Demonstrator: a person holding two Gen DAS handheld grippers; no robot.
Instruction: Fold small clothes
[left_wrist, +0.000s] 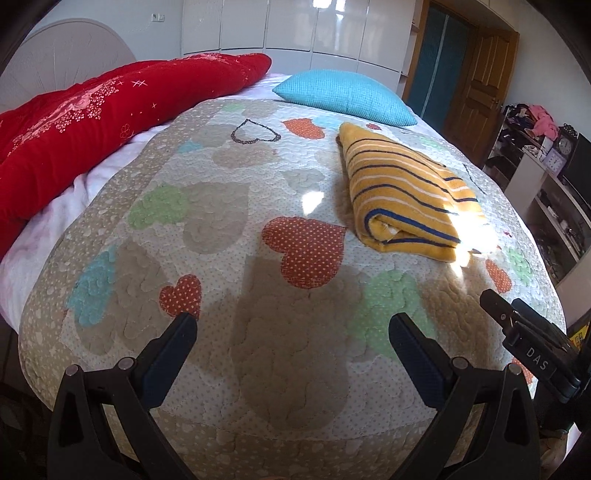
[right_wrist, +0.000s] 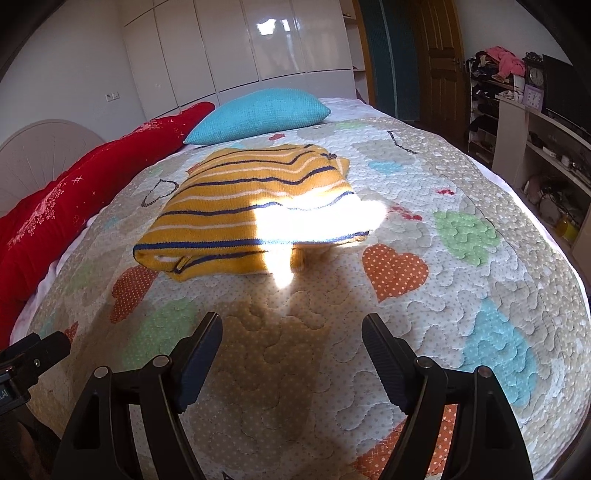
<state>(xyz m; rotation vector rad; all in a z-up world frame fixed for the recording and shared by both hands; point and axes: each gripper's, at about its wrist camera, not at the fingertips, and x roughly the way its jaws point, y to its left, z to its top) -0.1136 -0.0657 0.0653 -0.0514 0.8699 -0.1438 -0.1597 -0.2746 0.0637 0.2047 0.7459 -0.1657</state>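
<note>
Neatly folded, the fuzzy yellow striped sweater (right_wrist: 251, 218) lies on the bed's quilted heart-patterned cover (left_wrist: 229, 206); both the left claw (left_wrist: 293, 328) and right claw (right_wrist: 291, 330) gape apart, empty.

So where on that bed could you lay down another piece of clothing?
The quilt lies bare between the red blanket and the folded striped sweater, and in front of both open grippers. It is crowded farther back, where the blue pillow sits just behind the sweater.
</note>
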